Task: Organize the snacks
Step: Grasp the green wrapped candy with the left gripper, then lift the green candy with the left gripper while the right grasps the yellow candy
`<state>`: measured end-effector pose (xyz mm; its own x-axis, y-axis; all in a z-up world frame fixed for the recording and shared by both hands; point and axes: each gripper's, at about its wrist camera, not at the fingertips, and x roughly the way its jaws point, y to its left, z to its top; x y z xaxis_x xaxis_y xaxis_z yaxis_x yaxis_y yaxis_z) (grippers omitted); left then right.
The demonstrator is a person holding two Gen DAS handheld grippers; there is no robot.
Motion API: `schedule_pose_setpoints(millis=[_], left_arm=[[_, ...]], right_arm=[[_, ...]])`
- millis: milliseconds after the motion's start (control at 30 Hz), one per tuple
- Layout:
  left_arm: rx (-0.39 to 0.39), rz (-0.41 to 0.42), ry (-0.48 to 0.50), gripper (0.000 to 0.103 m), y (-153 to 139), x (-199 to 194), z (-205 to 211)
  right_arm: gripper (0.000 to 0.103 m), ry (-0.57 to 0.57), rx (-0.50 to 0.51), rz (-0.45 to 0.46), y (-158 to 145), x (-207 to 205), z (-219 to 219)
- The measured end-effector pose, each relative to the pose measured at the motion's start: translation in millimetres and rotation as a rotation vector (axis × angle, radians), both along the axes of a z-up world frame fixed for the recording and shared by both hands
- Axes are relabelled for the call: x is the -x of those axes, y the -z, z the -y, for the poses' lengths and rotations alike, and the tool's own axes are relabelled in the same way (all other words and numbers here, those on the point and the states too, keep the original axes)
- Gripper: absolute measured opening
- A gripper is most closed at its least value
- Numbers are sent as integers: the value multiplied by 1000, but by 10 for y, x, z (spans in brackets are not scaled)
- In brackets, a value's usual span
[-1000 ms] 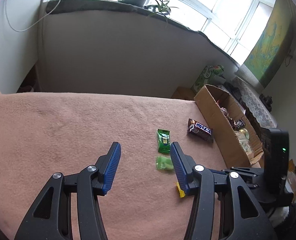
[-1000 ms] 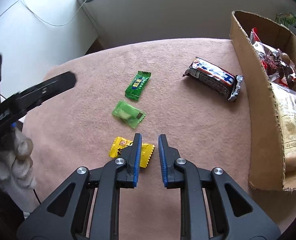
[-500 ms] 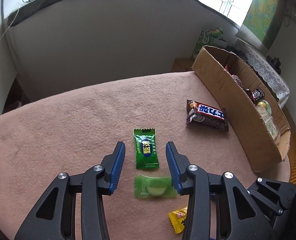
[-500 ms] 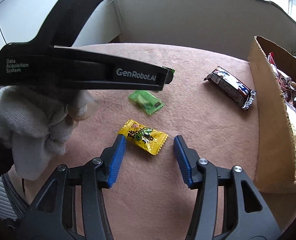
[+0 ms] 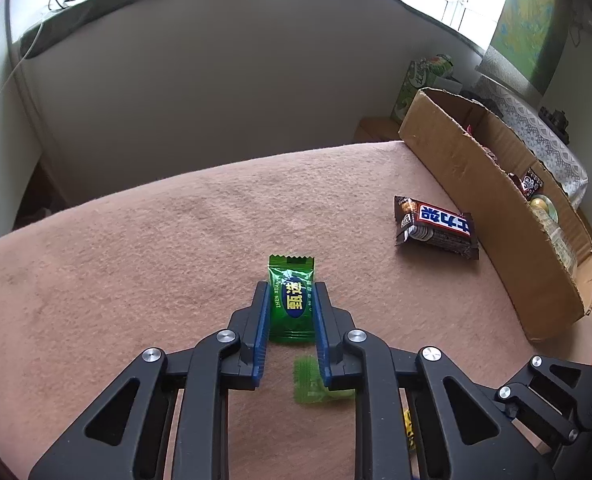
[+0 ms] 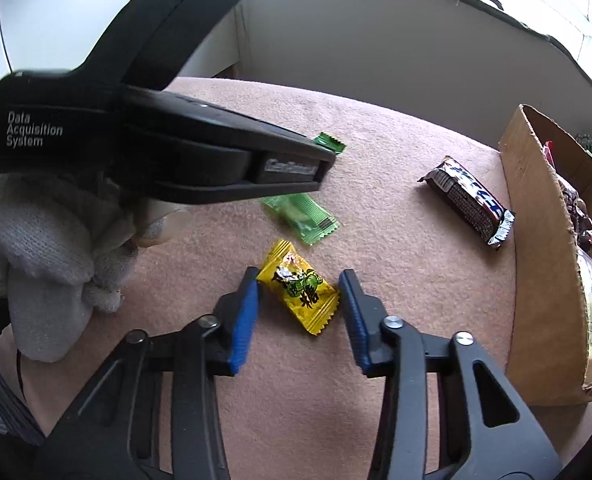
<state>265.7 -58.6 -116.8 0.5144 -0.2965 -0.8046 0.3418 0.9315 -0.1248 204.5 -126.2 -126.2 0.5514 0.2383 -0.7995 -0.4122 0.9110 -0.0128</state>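
Observation:
A dark green candy [image 5: 291, 300] lies on the pink cloth between the blue pads of my left gripper [image 5: 291, 286]. Its jaws are closing and both pads touch the wrapper's sides. In the right wrist view only that candy's end [image 6: 330, 144] shows past the left gripper's black housing [image 6: 175, 152]. My right gripper [image 6: 300, 276] straddles a yellow candy [image 6: 300, 288] that lies at an angle. These jaws are closing too, with the pads at the wrapper's corners and no squeeze showing.
A light green candy [image 5: 316, 380] [image 6: 300, 216] lies just behind the dark green one. A chocolate bar [image 5: 436, 228] [image 6: 468, 200] lies near the cardboard box [image 5: 476, 184] [image 6: 544, 260] of snacks at the right edge. A white-gloved hand [image 6: 47, 240] holds the left gripper.
The left gripper moved forward over the dark green candy and narrowed onto it. The right gripper opened, moved over the yellow candy, and has narrowed around it.

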Motion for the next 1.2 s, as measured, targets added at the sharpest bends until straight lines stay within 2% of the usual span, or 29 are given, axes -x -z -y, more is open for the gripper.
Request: schedule_pose_setpoints(millis=[33, 67, 267, 400, 433, 500, 567, 667, 767, 967, 1000, 1067, 1200], left_arm=[[3, 0, -5, 18, 2, -7, -15], [8, 0, -13, 18, -7, 1, -61], [36, 2, -37, 18, -46, 49, -212], [50, 0, -52, 18, -48, 78, -278], [57, 2, -57, 18, -62, 86, -302], [70, 10, -66, 18, -106, 106, -368], [82, 18, -76, 18, -155, 121, -417], [100, 30, -88, 18, -225, 152, -503], [106, 40, -97, 18, -267, 183, -561], [121, 49, -117, 18, -322, 236, -680], [124, 52, -121, 18, -336, 244, -697], [126, 58, -123, 18, -351, 248, -693], [136, 69, -129, 18, -405, 272, -674]], right_arm=[[15, 5, -1, -1, -4, -6, 15], [10, 11, -11, -4, -13, -12, 28], [9, 16, -24, -12, -33, -25, 15], [9, -37, -20, -3, -95, 97, -2], [10, -54, -20, 15, -126, 119, -15], [29, -80, -3, 32, -137, 101, -36], [43, -144, -36, 35, -169, 107, -77], [44, -195, -21, 41, -200, 39, -189], [44, -229, -30, -7, -145, -99, -269], [44, -228, 32, -65, 6, -267, -406], [43, -229, 27, -55, -3, -257, -412], [25, -217, 31, -51, -14, -250, -401], [25, -199, -16, -61, -18, -215, -276]])
